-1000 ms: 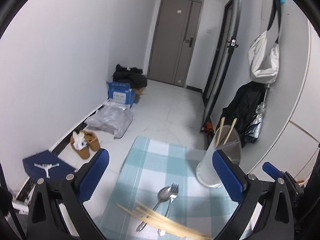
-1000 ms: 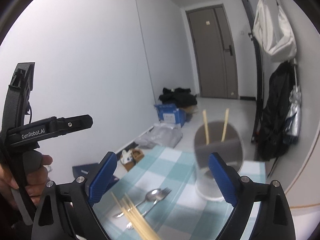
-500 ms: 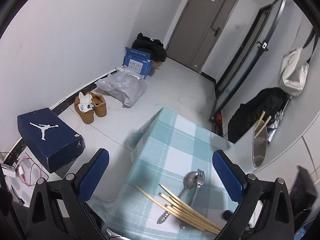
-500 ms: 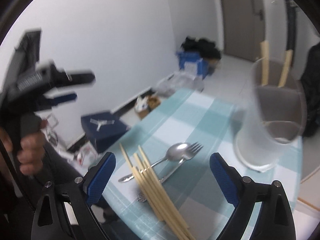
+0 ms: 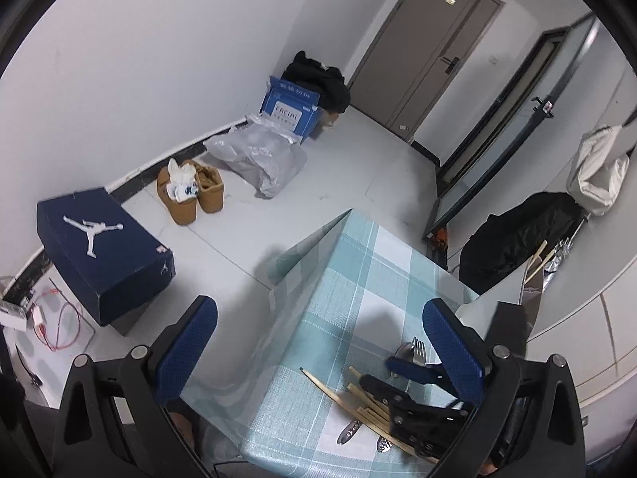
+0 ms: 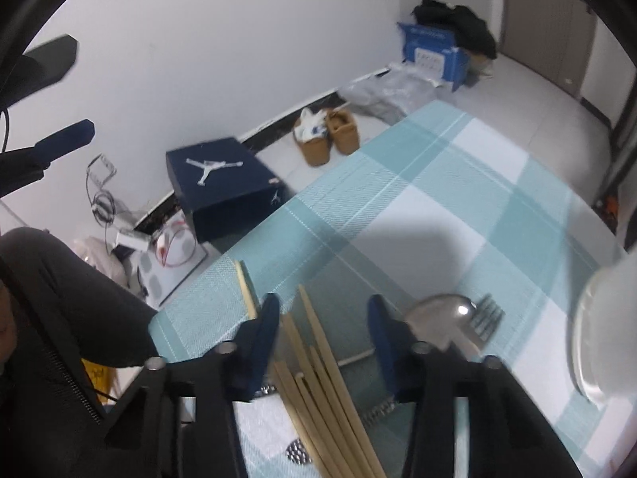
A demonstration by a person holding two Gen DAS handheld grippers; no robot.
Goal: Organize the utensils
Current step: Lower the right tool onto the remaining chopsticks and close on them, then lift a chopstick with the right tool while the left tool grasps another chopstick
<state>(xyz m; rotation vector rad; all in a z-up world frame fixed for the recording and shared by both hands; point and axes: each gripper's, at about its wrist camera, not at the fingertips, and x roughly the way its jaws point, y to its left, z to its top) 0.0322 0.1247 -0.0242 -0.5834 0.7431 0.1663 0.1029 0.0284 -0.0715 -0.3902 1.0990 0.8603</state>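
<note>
The chopsticks (image 6: 318, 382) lie bundled on the checked surface (image 6: 418, 207), between the right gripper (image 6: 324, 318)'s open jaws, beside a spoon (image 6: 446, 314) and fork (image 6: 487, 316). The left gripper (image 5: 318, 342) hangs open over the surface's near-left edge. Only its view shows the cup (image 5: 525, 294), seemingly holding two sticks; a shoebox (image 5: 99, 247) sits on the floor.

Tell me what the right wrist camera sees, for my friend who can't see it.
The right tool, with open blue fingers, sits low over a pile of pale wooden chopsticks on a teal-and-white checked tablecloth. A shiny metal spoon and fork lie just right of it.
</note>
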